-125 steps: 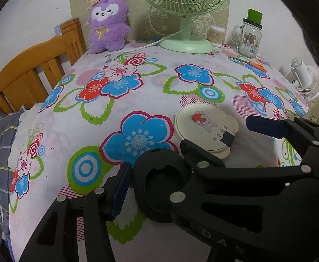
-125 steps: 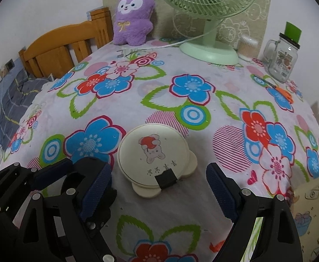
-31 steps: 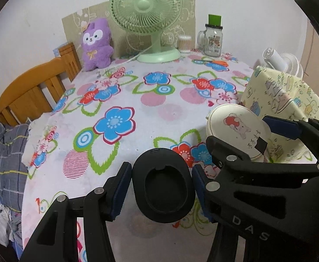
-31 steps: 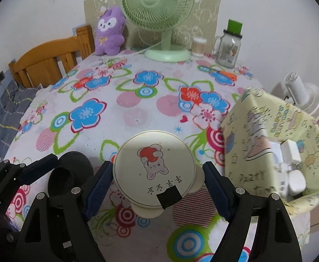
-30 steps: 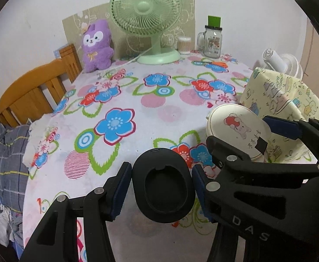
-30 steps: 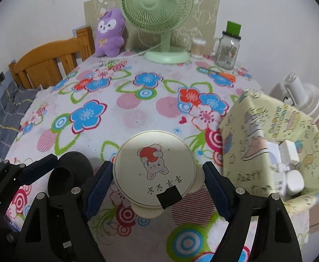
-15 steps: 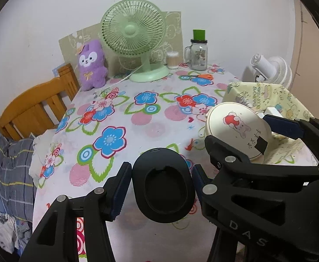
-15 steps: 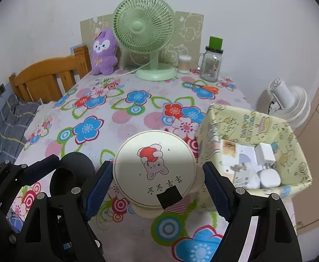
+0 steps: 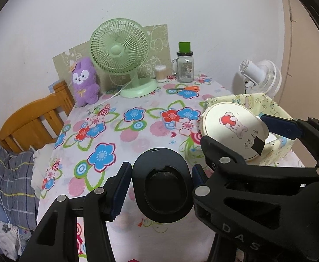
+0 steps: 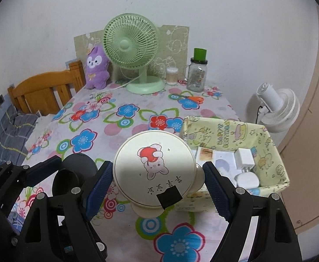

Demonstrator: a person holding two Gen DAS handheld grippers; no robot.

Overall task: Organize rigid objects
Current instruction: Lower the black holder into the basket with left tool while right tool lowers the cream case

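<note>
**A:** What have you got in your claws?

**B:** Your left gripper [image 9: 160,182] is clamped on one black oval case [image 9: 162,185], both pads pressed to its sides, held above the tablecloth [image 9: 124,135]. Your right gripper [image 10: 157,186] is squeezing one round cream box [image 10: 154,170], lifted just at 9 o'clock of the yellow basket [image 10: 277,150].

**A:** And the count on the table?

**B:** From the left: one wooden chair [image 10: 43,89], one purple plush [image 10: 97,69], one green fan [image 10: 133,54], one small tub of cotton swabs [image 10: 172,75], one glass mug [image 10: 196,74] with a green lid. A second, white fan [image 10: 277,107] stands off the table at 3 o'clock.

**A:** How are you holding them?

**B:** Both grippers tilt downward, side by side.

**A:** Any writing?

**B:** "DAS" on the right gripper's body; "HAPPY" on the basket's inner wall; the box lid's characters under the rabbit picture are too small to read.
</note>
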